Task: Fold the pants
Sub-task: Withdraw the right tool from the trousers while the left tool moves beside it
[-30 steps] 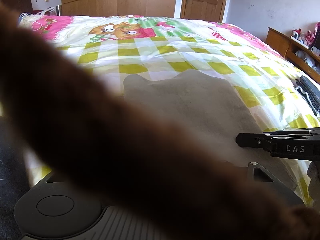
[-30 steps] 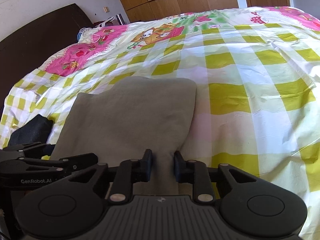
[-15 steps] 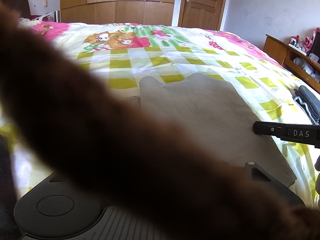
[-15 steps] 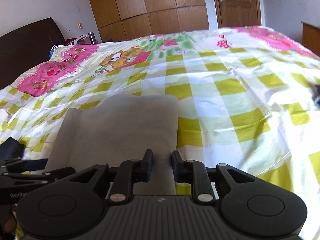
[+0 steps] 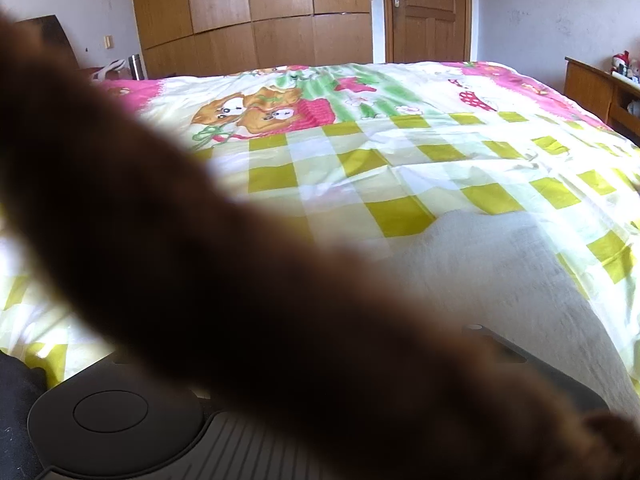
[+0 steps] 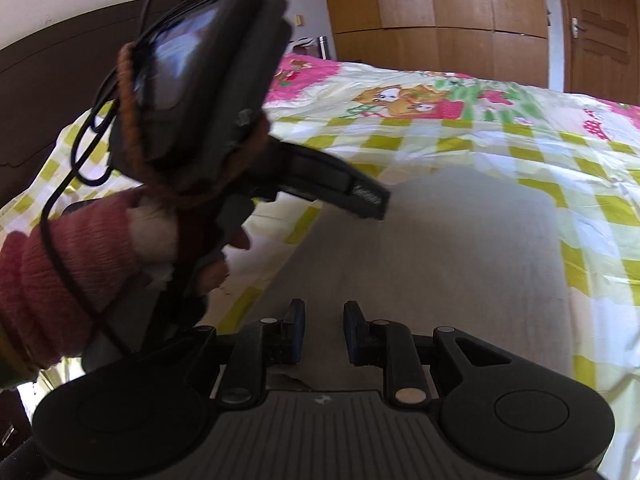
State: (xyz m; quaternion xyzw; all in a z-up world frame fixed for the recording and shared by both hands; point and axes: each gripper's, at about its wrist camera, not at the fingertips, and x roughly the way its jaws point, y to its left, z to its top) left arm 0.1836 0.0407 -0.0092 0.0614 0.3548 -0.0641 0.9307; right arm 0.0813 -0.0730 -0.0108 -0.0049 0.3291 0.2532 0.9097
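The grey pants (image 6: 448, 264) are lying folded on the checkered bed cover (image 6: 520, 128), near wooden wardrobes (image 5: 256, 12) and a door (image 5: 428, 8). The right gripper (image 6: 323, 330) is hovering above them, fingers apart. The left gripper (image 6: 366, 198) is blurred; its state I cannot tell.

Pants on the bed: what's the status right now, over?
Right hand-held gripper open, empty, over the folded grey pants. Left hand-held gripper raised beside it, state unclear. Brown blur blocks the left wrist view.
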